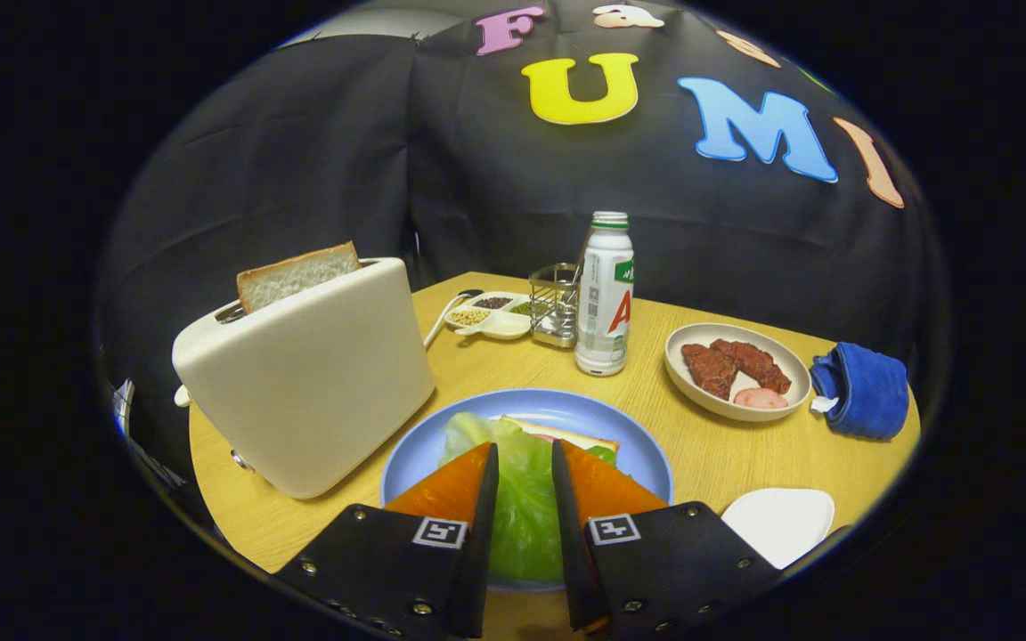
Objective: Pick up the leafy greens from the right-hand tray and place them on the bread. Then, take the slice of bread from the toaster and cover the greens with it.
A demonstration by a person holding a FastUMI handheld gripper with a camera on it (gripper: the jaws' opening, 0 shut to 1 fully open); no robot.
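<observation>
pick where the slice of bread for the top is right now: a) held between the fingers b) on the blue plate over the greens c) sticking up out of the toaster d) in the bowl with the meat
c: the slice of bread stands up out of the toaster, while the gripper is open above the greens on the blue plate.

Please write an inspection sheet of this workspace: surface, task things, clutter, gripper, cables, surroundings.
Surface: round wooden table.
Job's things: leafy greens lying on the bread in the blue plate; bread slice upright in the toaster; white tray right of the plate.
Clutter: bottle, meat bowl, blue cloth, wire rack, seed dish.
Gripper: gripper open, fingers either side of the greens; contact unclear.
Cables: nothing seen.
Surroundings: black cloth wall.
</observation>
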